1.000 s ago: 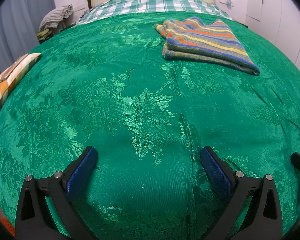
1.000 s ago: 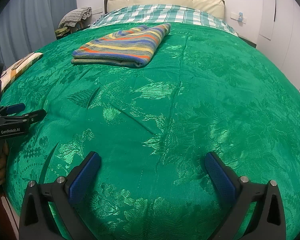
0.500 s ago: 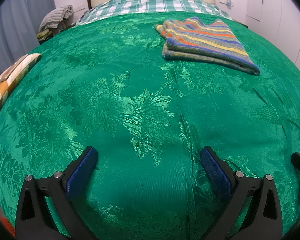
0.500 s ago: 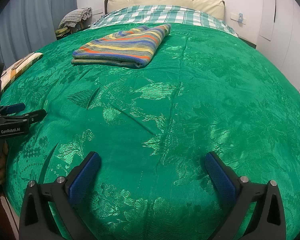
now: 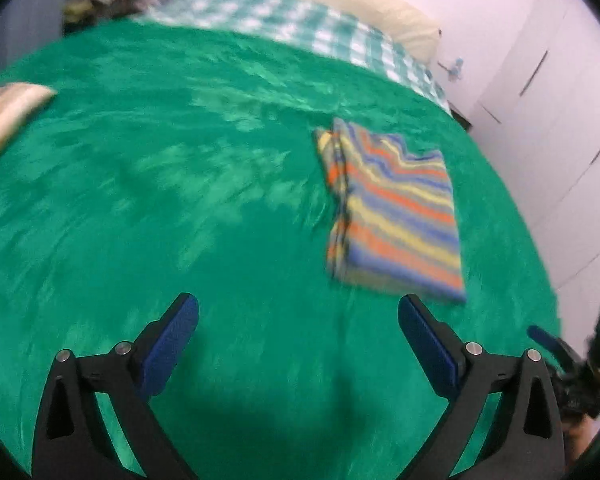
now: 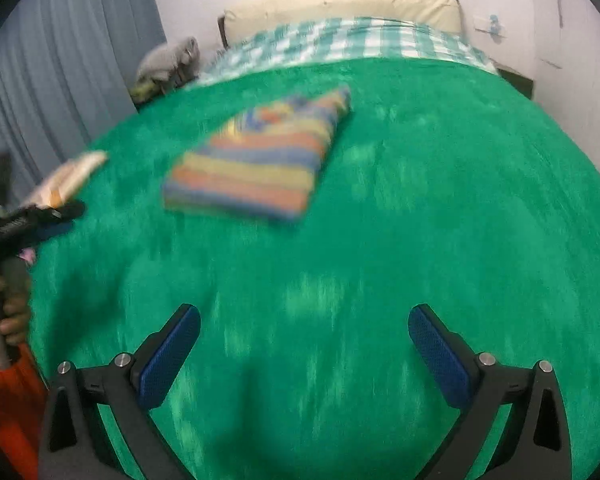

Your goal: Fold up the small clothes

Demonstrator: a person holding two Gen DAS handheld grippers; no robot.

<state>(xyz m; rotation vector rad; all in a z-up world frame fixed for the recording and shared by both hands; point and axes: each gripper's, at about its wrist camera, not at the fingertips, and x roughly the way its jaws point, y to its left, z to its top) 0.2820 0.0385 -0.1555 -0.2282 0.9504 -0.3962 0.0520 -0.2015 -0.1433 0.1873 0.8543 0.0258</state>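
Note:
A folded striped garment in blue, orange and yellow lies flat on the green bedspread. It also shows in the right wrist view, ahead and left of centre. My left gripper is open and empty above the bedspread, with the garment just ahead of its right finger. My right gripper is open and empty over bare green cloth, well short of the garment. Both views are blurred by motion. The left gripper shows at the left edge of the right wrist view.
A cream and orange folded cloth lies at the bed's left edge. A checked sheet and cream pillow are at the head. A grey clothes pile sits beside the bed. Curtains hang left, white cupboards right.
Both grippers have lifted and swung; the striped garment now looks nearer in both views. The left view has turned left and tilted. Both grippers stay open and empty.

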